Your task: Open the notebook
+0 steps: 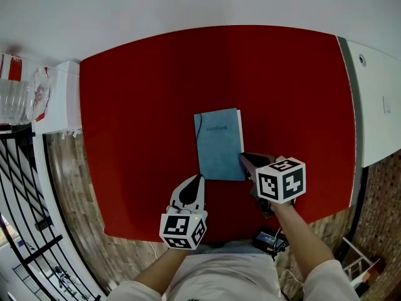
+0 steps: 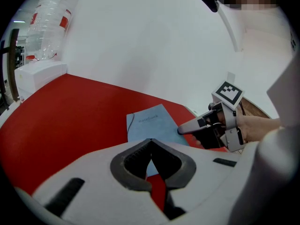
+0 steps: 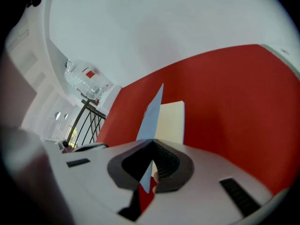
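A blue notebook (image 1: 218, 144) lies in the middle of the red table (image 1: 144, 105), its long side running away from me. My right gripper (image 1: 243, 158) is shut on the near right corner of the notebook's cover. In the right gripper view the blue cover (image 3: 152, 111) stands raised edge-on out of the jaws of the right gripper (image 3: 151, 142), baring a cream page (image 3: 171, 121). My left gripper (image 1: 199, 179) is shut and holds nothing, just short of the notebook's near left corner. The left gripper view shows the left gripper (image 2: 150, 140), the notebook (image 2: 150, 123) beyond it and the right gripper (image 2: 180, 130).
A clear plastic bottle (image 1: 15, 99) stands on a white ledge (image 1: 59, 102) off the table's left side. A white cabinet (image 1: 376, 99) borders the right side. A black railing (image 1: 19, 187) runs at the lower left. The table's near edge is right under both grippers.
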Demonstrator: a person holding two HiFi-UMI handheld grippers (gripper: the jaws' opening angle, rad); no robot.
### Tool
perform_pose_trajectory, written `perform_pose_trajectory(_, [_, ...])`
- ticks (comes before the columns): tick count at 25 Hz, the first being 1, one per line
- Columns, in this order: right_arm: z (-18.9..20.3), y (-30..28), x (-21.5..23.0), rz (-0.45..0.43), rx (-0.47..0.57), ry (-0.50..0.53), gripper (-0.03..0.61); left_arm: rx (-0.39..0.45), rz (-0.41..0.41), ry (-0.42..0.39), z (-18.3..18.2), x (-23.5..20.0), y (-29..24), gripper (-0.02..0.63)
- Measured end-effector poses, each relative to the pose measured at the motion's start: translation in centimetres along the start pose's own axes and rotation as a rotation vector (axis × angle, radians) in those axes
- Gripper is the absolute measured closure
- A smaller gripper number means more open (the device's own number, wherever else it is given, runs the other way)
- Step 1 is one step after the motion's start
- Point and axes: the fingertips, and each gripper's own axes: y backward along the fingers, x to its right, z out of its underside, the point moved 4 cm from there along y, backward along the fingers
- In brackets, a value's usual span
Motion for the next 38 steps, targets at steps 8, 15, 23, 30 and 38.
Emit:
perform_pose_trajectory(8, [-1.9,0.8,-7.4,-0.056,0.018,0.133,0.569,0.052,-0.028,0.033,-0.5,-1.6,2.7,0.607])
perform_pose_trajectory(15, [-2.6,-0.5,-11.6,-0.101,0.037,0.171,0.569,0.071,-0.067,0.051,0.0,-3.8,5.0,0.607])
perform_pose_trajectory(23, [-2.5,-3.5,-15.5,-0.132,0.023,0.241,0.569,0.087,-0.105,0.085,0.8,-5.2,6.9,0.607])
perform_pose_trajectory(30, [-1.8,-8.5,-18.5,-0.123,0.005,0.247,0.569,0.089,-0.173,0.133,2.4,-8.7,9.3,0.607])
perform_pose_trajectory(38, [1.3,-16.8,-19.4,-0.003,-0.081,0.288,0.569,0.086,-0.240,0.181,4.0,-12.1,11.9,0.607])
